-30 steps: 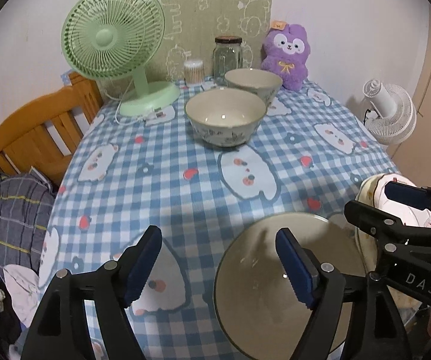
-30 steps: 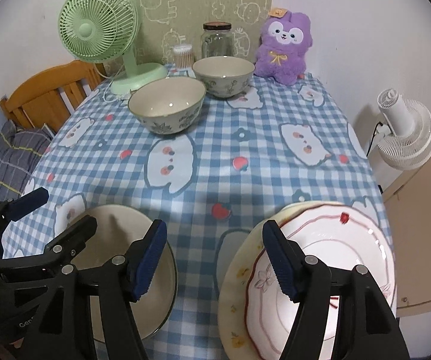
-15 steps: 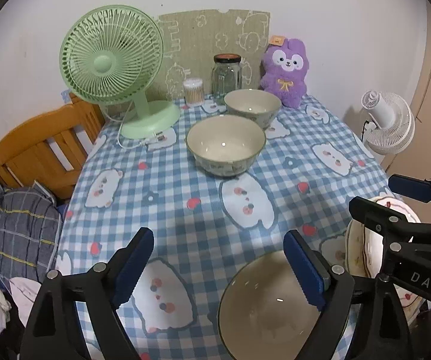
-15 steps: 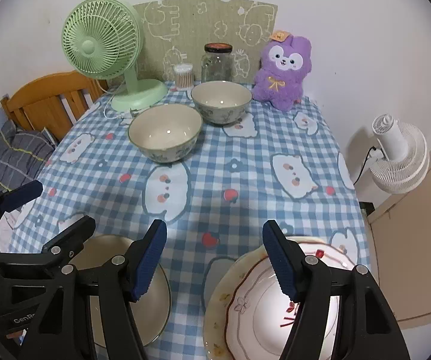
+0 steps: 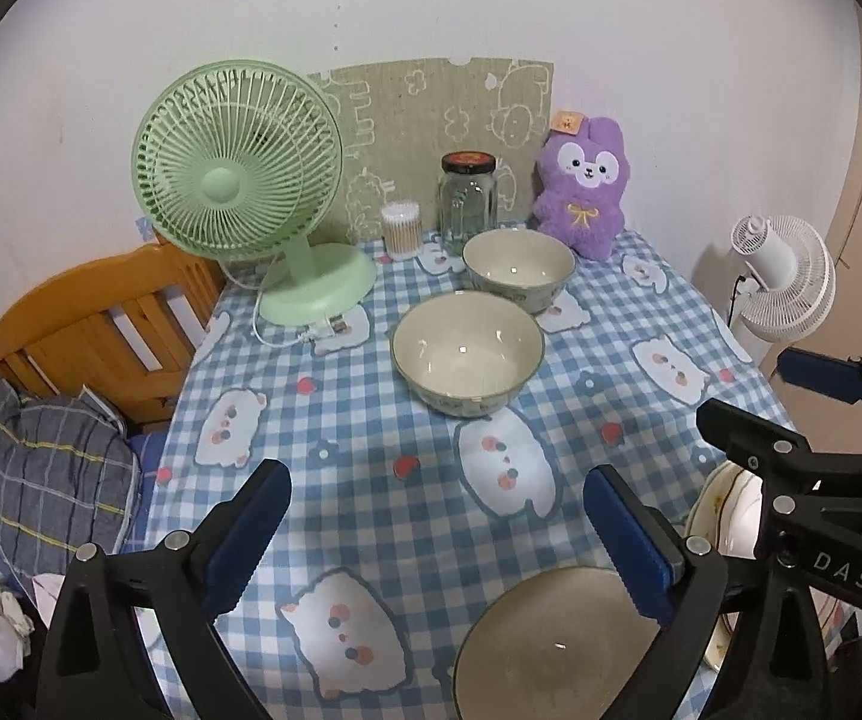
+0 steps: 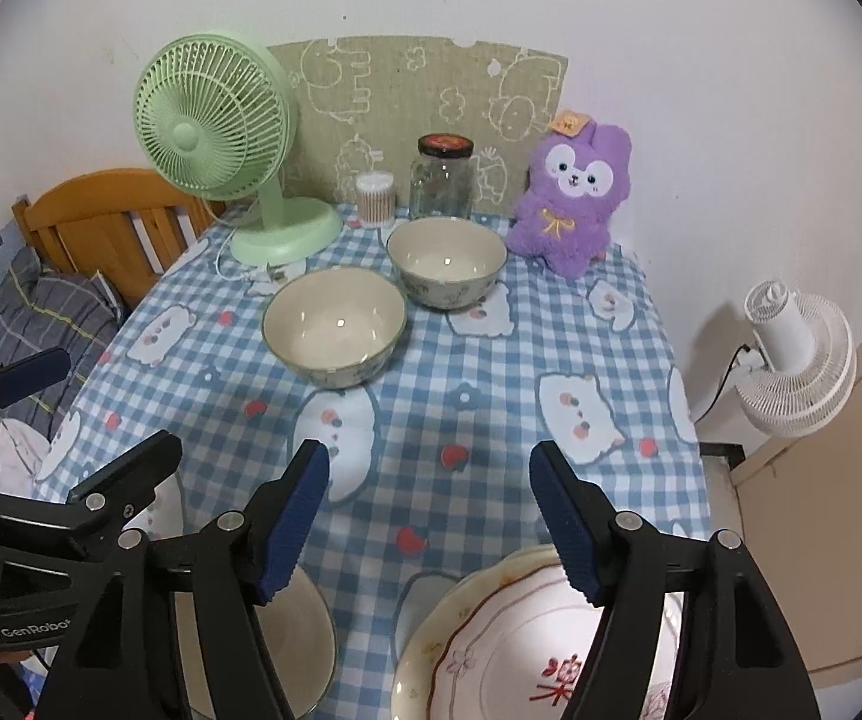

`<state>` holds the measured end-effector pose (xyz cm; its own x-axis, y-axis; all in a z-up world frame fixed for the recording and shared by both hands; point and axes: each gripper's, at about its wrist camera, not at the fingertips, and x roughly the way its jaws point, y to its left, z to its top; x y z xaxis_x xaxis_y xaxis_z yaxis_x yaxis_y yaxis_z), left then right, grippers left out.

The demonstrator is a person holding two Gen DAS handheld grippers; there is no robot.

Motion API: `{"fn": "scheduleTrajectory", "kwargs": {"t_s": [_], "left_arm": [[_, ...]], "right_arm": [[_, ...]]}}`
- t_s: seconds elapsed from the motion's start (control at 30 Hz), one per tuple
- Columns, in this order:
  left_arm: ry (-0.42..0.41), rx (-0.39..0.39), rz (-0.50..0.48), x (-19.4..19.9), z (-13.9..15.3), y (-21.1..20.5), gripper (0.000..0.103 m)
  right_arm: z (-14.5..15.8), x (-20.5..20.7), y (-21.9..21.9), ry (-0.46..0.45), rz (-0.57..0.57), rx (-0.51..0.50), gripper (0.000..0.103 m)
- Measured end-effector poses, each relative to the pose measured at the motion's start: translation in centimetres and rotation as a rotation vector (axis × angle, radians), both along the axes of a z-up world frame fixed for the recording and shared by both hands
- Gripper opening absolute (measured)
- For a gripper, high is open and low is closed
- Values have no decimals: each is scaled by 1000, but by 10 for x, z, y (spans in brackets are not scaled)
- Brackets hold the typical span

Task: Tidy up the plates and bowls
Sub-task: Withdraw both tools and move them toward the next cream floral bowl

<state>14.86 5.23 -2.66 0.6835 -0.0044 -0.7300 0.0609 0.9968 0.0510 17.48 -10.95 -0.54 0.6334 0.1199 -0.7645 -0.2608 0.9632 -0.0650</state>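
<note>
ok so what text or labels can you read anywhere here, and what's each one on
"DAS" – on the right gripper, seen from the left wrist view.
"GenRobot" – on the left gripper, cut off at the frame edge.
Orange tag on the purple plush toy: print too small to read.
Jar lid: pattern unreadable.

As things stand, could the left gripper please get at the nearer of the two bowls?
Probably yes: the left gripper is opening with nothing between its fingers, and only bare tablecloth lies before the nearer bowl.
</note>
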Motion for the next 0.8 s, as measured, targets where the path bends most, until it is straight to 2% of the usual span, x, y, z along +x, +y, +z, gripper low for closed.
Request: {"fn": "scheduleTrajectory", "kwargs": {"t_s": [0.27,0.47,0.6,0.8], "left_arm": [[-3,-24,10,18,11,5,99],[-30,-10,25,31,13,4,98],[-18,-23,40,45,9,8,98],[-25,13,60,67,2,9,98]], "right_arm": [[17,15,1,-57,-15,-17,78],[18,29,3,-105,-35,-30,79],[15,44,4,-100,-51,-13,80],[8,69,1,-96,-57,33,80]]}}
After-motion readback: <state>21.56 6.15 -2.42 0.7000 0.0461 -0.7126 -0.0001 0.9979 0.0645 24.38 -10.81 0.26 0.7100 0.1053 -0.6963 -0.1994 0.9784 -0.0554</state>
